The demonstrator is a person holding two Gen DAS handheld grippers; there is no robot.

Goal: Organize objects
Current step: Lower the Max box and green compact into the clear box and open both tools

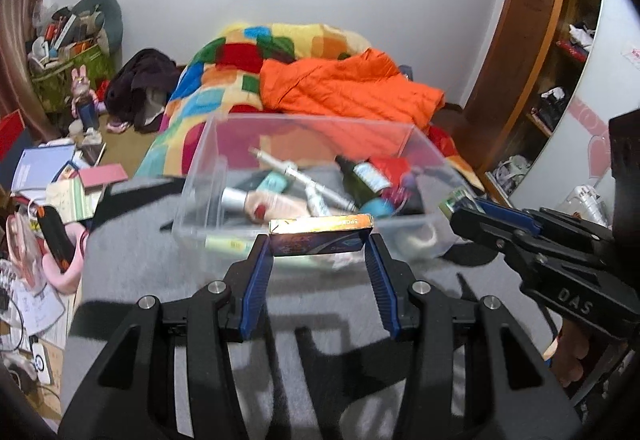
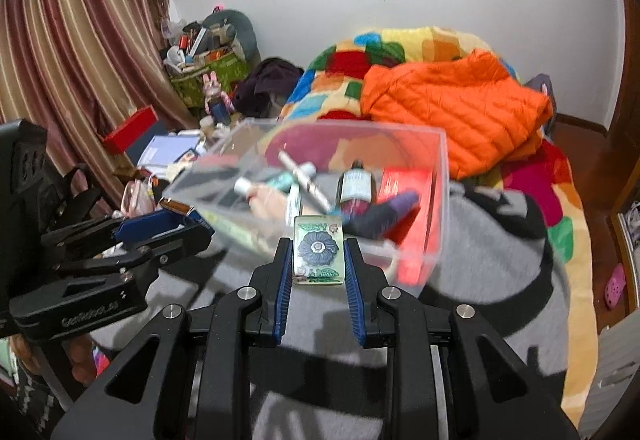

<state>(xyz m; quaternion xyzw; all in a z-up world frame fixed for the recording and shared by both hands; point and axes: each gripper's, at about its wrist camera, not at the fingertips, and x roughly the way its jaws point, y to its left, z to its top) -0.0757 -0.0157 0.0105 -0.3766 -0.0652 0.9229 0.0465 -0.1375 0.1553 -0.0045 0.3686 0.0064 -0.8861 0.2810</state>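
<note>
A clear plastic bin (image 1: 200, 176) sits on a grey blanket (image 1: 132, 252) and holds several tubes, bottles and a red box. My left gripper (image 1: 320, 240) is shut on a flat blue and gold box (image 1: 320, 238), held at the bin's near wall. My right gripper (image 2: 318, 252) is shut on a pale green block with a blue flower (image 2: 319, 250), held at the bin's (image 2: 438, 176) near edge. The right gripper also shows at the right of the left wrist view (image 1: 476, 210), and the left gripper at the left of the right wrist view (image 2: 188, 220).
An orange jacket (image 1: 344, 84) lies on a patchwork quilt (image 1: 228, 68) behind the bin. Books and clutter (image 1: 60, 176) crowd the left side. A wooden shelf (image 1: 560, 72) stands at the right. Curtains (image 2: 72, 52) hang at the left.
</note>
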